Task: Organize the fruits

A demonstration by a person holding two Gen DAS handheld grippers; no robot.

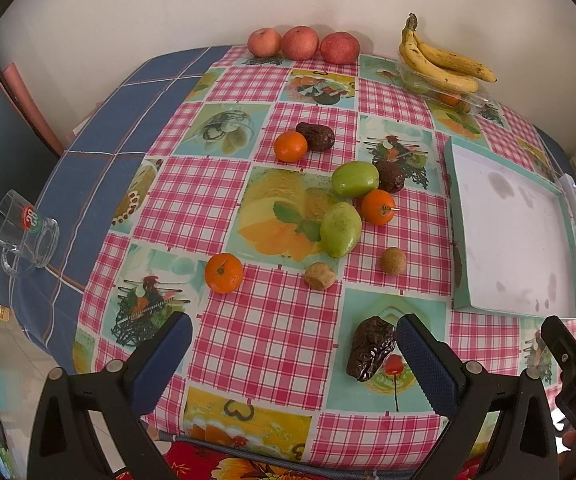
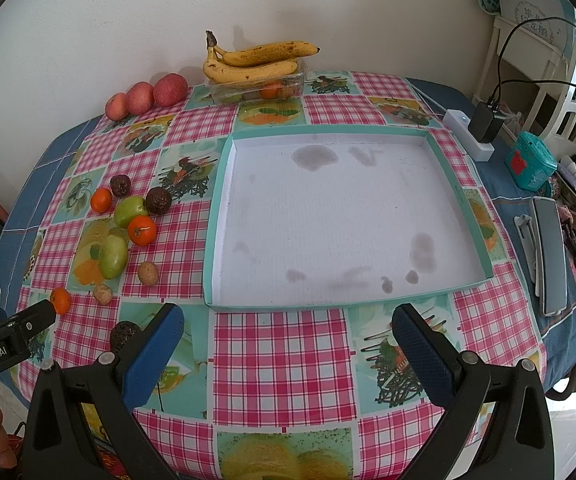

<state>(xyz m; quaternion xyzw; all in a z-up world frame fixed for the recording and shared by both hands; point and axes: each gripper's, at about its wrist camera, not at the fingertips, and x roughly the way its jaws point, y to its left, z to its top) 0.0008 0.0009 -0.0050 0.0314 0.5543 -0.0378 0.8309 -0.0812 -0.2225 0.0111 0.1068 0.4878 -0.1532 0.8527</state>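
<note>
With both my left gripper (image 1: 293, 344) and right gripper (image 2: 288, 336) spread empty, a careless pinch could nudge the near dark fruit (image 1: 369, 348) off the table edge (image 1: 248, 454).

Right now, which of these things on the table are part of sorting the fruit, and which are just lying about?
Part of the job:
oranges
green fruits
dark wrinkled fruits
small brown fruits
apples
bananas
empty tray

Just lying about:
glass mug
charger
teal box
</note>
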